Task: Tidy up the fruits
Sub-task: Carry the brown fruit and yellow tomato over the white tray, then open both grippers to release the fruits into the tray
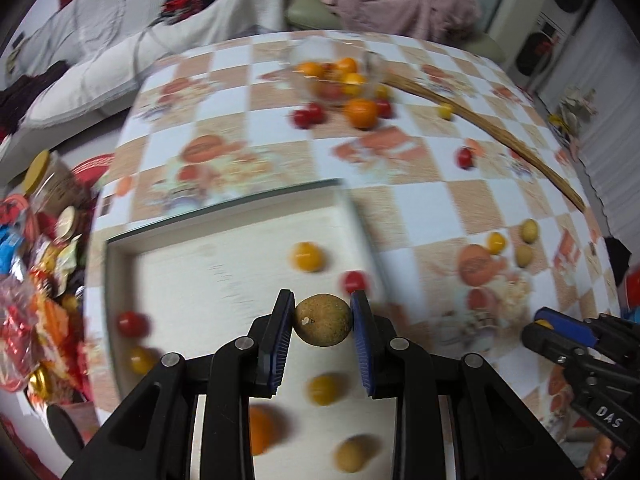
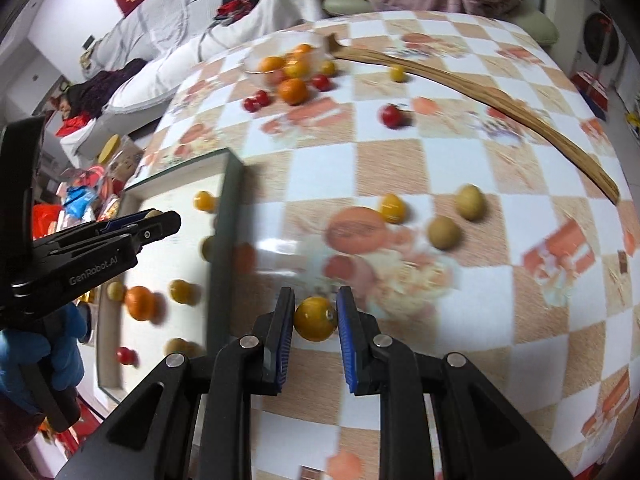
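My left gripper (image 1: 323, 314) is shut on a round brown longan (image 1: 323, 320) and hangs over the white tray (image 1: 224, 248), which holds several small fruits, among them a yellow tomato (image 1: 306, 257) and a red one (image 1: 131, 323). My right gripper (image 2: 316, 314) is shut on a yellow cherry tomato (image 2: 315, 319) above the checkered tablecloth, just right of the tray's rim (image 2: 228, 216). In the right wrist view the left gripper (image 2: 152, 220) shows at the left, over the tray. Loose longans (image 2: 443, 232) and a yellow tomato (image 2: 393, 208) lie on the cloth.
A glass bowl (image 1: 298, 56) with oranges and tomatoes stands at the table's far side, with an orange (image 1: 362, 113) and red tomatoes (image 1: 308, 115) beside it. A long bamboo strip (image 2: 500, 106) curves across the right. Snack packets (image 1: 32, 280) crowd the left edge. A blue-gloved hand (image 2: 52, 356) holds the left gripper.
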Available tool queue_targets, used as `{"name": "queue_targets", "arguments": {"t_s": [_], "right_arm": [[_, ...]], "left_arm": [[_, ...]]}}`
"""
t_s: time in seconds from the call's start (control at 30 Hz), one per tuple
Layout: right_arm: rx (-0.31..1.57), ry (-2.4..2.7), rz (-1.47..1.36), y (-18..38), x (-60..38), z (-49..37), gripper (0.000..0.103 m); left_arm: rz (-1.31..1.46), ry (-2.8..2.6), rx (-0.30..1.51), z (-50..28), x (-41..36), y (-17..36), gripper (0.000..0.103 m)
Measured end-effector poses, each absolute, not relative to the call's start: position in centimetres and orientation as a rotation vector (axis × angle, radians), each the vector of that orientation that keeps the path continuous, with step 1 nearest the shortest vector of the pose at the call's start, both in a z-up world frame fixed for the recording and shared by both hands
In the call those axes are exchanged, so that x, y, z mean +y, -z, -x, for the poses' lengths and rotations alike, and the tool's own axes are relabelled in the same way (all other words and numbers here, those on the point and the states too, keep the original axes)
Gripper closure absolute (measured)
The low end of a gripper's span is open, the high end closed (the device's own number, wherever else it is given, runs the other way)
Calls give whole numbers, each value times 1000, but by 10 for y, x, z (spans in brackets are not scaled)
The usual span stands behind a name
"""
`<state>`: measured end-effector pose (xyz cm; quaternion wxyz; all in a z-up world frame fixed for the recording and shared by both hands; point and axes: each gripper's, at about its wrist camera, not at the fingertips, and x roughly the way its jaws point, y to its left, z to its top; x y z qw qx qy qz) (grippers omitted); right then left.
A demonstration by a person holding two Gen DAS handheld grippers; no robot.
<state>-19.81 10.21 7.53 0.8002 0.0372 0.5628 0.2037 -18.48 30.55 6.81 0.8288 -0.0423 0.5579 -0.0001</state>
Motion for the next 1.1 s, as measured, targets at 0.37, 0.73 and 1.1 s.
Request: {"name": "queue_targets", "arguments": {"t_s": [0.37,0.73,1.1], "right_arm": [[1201,-575,-9,-82,193,194,80],[1248,-654,115,-50,260,183,79],[1221,-732,297,-33,285,197,38]], "left_arm": [[73,-78,1194,185,369,-49,72],[59,-105,1249,172,383,-25,72],[30,-109,1273,167,387,-18,18]]}}
